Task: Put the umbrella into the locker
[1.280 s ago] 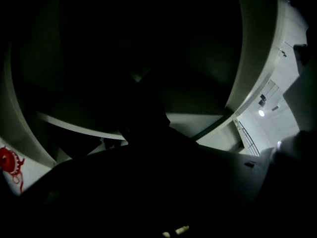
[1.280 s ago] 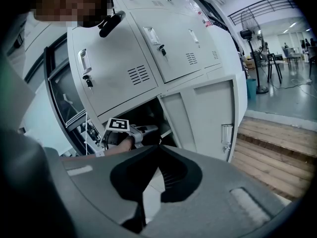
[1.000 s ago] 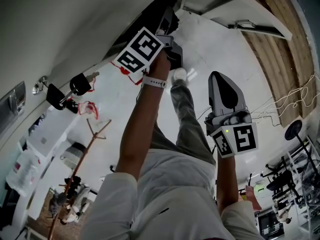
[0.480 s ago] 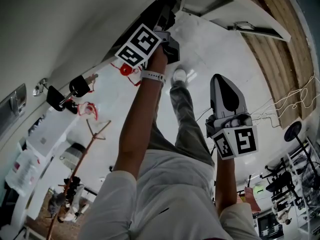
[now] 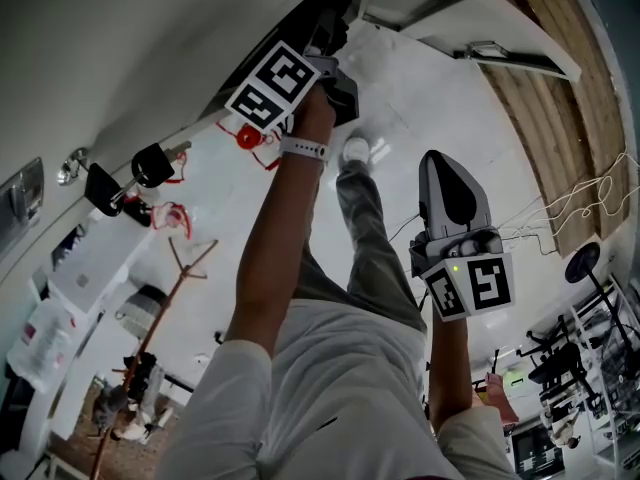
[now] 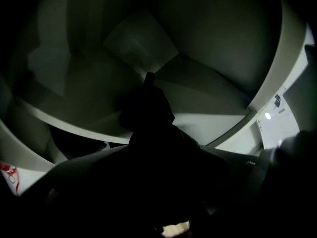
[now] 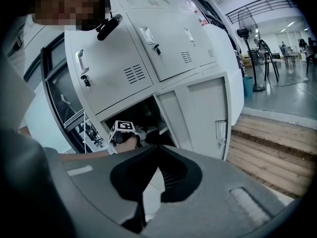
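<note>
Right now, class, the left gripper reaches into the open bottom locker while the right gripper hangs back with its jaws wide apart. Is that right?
No: the right gripper view shows the right gripper with its jaws together and empty. The left gripper does reach into the open bottom locker; its jaws are closing, with a dark shape, too dim to name, ahead of them.

Head view: we look steeply down past left arm (image 5: 272, 248) at locker (image 5: 130, 58). Left gripper view: we're close, inside dark compartment (image 6: 143, 43). Right gripper view: further back, facing locker front; shares arm with head view.
</note>
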`<action>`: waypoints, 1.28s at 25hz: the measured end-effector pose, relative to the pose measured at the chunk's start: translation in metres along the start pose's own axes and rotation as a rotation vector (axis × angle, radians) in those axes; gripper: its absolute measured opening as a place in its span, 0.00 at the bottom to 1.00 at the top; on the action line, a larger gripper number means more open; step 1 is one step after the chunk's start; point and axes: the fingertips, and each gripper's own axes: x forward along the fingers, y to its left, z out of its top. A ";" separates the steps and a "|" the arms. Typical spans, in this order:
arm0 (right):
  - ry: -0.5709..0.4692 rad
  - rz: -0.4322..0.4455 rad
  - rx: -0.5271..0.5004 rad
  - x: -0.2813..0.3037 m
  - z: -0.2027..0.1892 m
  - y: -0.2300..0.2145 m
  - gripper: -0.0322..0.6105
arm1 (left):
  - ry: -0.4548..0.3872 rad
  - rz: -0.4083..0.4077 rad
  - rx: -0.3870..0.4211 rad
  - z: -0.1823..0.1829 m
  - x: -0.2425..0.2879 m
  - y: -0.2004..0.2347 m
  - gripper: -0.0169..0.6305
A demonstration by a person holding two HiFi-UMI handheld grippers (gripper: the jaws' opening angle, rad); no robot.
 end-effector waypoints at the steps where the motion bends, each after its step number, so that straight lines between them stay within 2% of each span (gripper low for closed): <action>1: -0.001 0.001 -0.001 0.000 0.001 0.000 0.05 | 0.002 0.000 -0.007 0.002 0.000 -0.001 0.56; 5: -0.004 0.005 -0.005 0.004 0.003 0.002 0.05 | -0.005 0.006 -0.022 0.015 0.004 0.000 0.55; 10: -0.003 0.013 0.000 0.007 0.002 0.007 0.05 | -0.007 0.059 0.066 0.023 0.012 0.031 0.55; 18: -0.005 0.006 0.012 0.007 0.001 0.008 0.05 | -0.037 0.081 0.105 0.027 0.014 0.051 0.62; 21: -0.007 0.007 0.013 0.007 0.000 0.011 0.05 | -0.050 0.054 0.074 0.029 0.011 0.034 0.64; 25: -0.003 0.011 0.013 0.006 -0.002 0.013 0.05 | -0.071 0.007 -0.022 0.030 0.000 -0.001 0.64; 32: -0.003 0.015 0.000 0.002 -0.001 0.014 0.05 | -0.060 0.007 -0.021 0.017 -0.010 -0.002 0.64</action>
